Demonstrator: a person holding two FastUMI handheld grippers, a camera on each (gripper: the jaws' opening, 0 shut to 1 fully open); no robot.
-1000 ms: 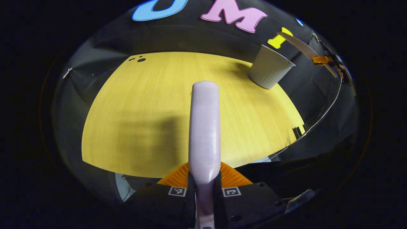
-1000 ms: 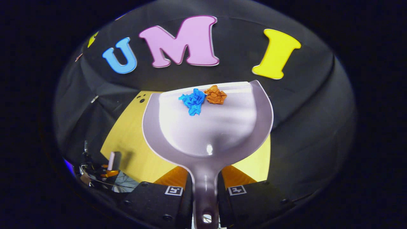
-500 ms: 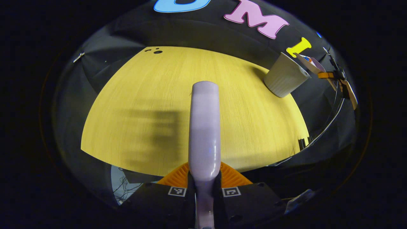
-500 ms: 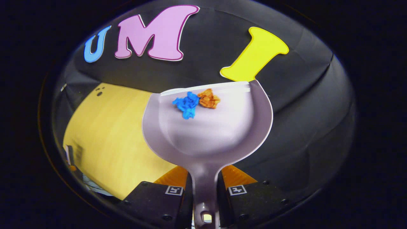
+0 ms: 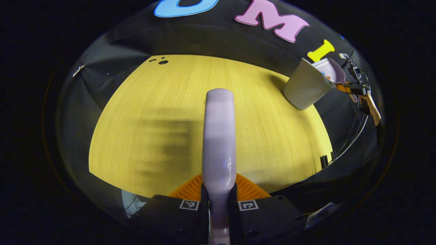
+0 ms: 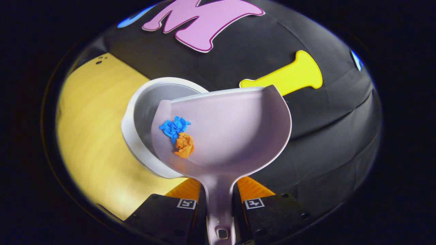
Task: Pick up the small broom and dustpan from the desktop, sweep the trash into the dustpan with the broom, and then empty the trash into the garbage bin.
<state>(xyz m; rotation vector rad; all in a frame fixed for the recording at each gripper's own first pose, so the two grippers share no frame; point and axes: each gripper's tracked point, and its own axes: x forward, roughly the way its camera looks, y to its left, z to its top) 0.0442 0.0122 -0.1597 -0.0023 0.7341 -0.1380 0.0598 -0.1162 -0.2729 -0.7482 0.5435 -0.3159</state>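
Yellow wood-grain bench [image 5: 163, 112] carried the white garbage bin [image 5: 305, 90] near its far edge; right claw [image 6: 219, 200] pinched the dustpan [image 6: 238, 129] handle, pan tilted over the bin with blue scrap [image 6: 173, 126] and orange scrap [image 6: 184, 145] inside, left claw [image 5: 218, 202] clamped on the broom handle [image 5: 218, 136].

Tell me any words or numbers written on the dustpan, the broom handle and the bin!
None: the pale lilac plastic dustpan, the lilac plastic broom handle and the white ribbed garbage bin carry no writing.
The black-and-white square tags on the left gripper are patterns, not letters.
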